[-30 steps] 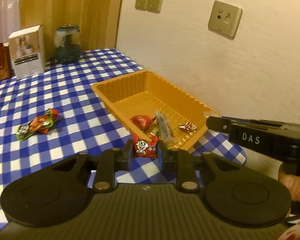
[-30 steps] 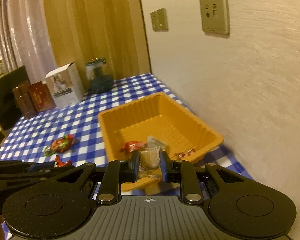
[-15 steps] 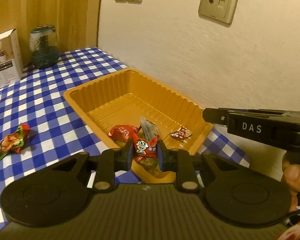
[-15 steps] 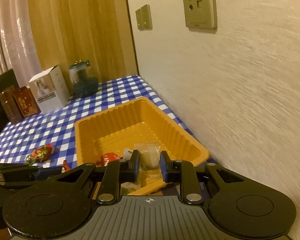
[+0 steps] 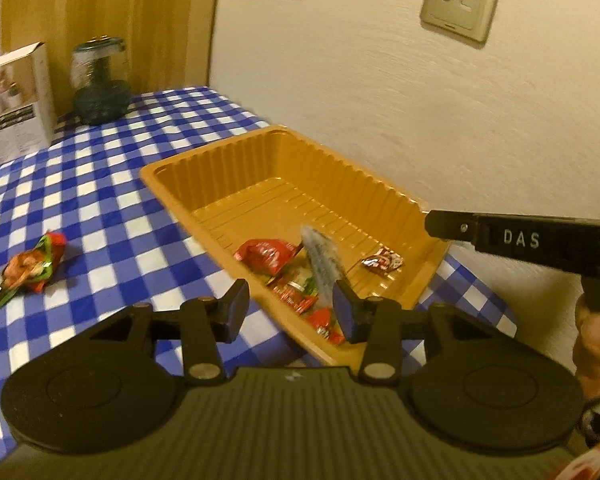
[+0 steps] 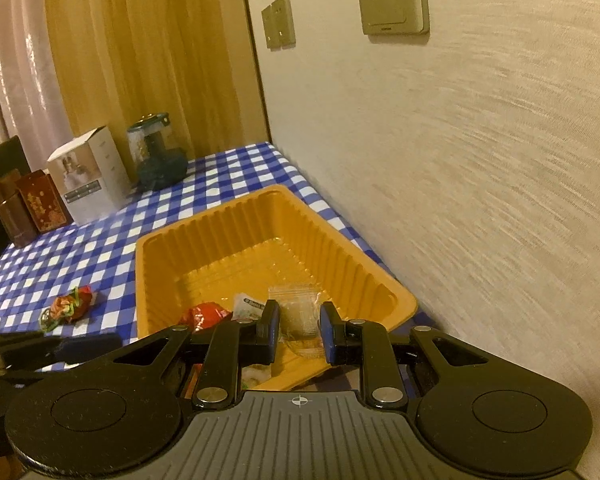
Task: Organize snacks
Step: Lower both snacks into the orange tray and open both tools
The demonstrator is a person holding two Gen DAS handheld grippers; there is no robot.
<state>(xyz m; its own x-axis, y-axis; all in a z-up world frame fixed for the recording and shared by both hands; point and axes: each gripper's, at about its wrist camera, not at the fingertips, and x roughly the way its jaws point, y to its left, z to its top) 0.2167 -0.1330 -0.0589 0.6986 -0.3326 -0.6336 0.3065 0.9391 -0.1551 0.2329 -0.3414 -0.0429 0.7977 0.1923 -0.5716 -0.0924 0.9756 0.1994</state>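
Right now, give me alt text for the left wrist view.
The left gripper has just been opening above the near end of the orange tray, nothing between its pads. Red snack packets lie in the tray; one green-and-red packet sits on the checked tablecloth.

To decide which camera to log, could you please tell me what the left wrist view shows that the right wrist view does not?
Only the left wrist view shows the small dark red candy deep in the tray and a hand. Only the right wrist view shows the brown boxes and the clear packet pinched in the right tongs. Both show the orange tray, the loose snack on the tablecloth, jar and white box.
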